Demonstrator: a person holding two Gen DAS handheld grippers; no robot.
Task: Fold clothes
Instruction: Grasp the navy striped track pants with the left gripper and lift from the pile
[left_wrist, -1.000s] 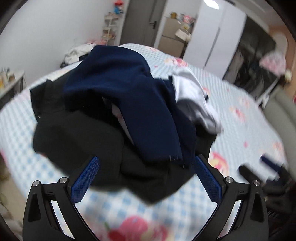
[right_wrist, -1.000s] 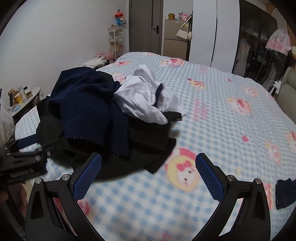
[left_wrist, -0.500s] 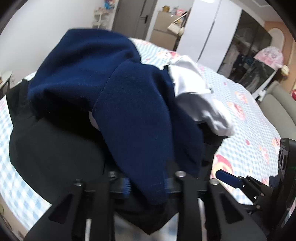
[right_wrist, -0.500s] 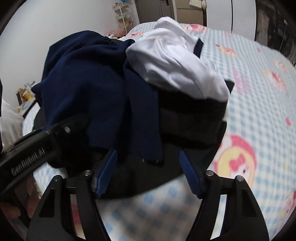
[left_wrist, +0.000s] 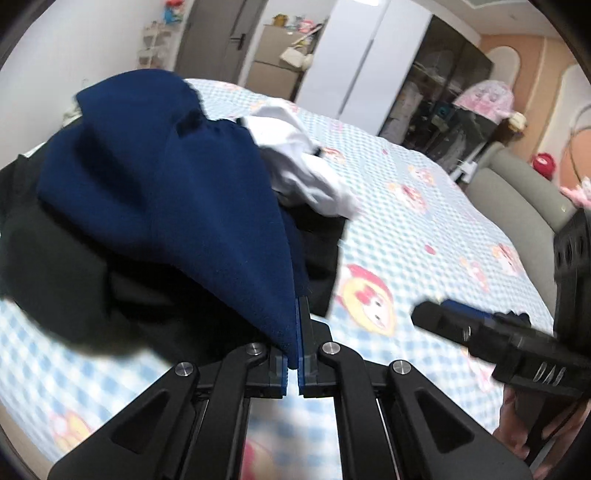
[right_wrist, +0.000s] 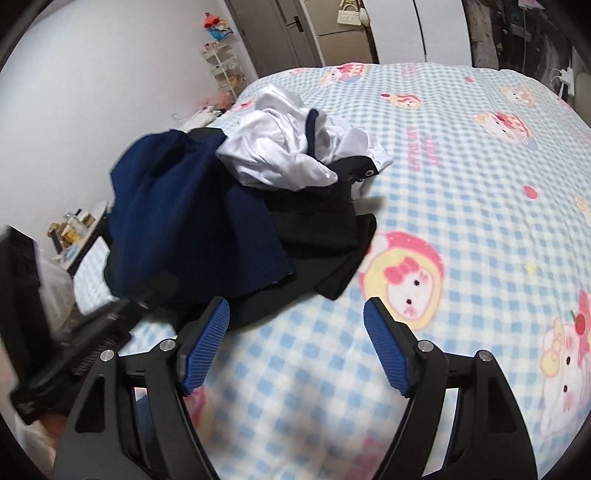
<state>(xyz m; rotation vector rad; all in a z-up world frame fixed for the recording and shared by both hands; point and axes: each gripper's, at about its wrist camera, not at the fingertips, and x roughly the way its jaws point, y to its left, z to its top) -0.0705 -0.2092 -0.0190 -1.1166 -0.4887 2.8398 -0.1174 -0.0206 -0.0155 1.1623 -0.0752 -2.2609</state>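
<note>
Now the left gripper (left_wrist: 297, 332) has snapped closed on the blue cloth (left_wrist: 177, 192); the right gripper (right_wrist: 295, 354) is opening over the near bed (right_wrist: 461, 206), holding nothing.

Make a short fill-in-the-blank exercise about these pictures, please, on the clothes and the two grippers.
1. The left gripper is shut on the edge of the ____ blue garment.
2. A crumpled ____ garment lies on top of the pile, beside the blue one.
3. Between the fingers of the right gripper, whose jaws are opening, there is ____ garment.
4. The bedsheet has a blue and white ____ pattern with cartoon figures.

Missing words: navy; white; no; checked
</note>
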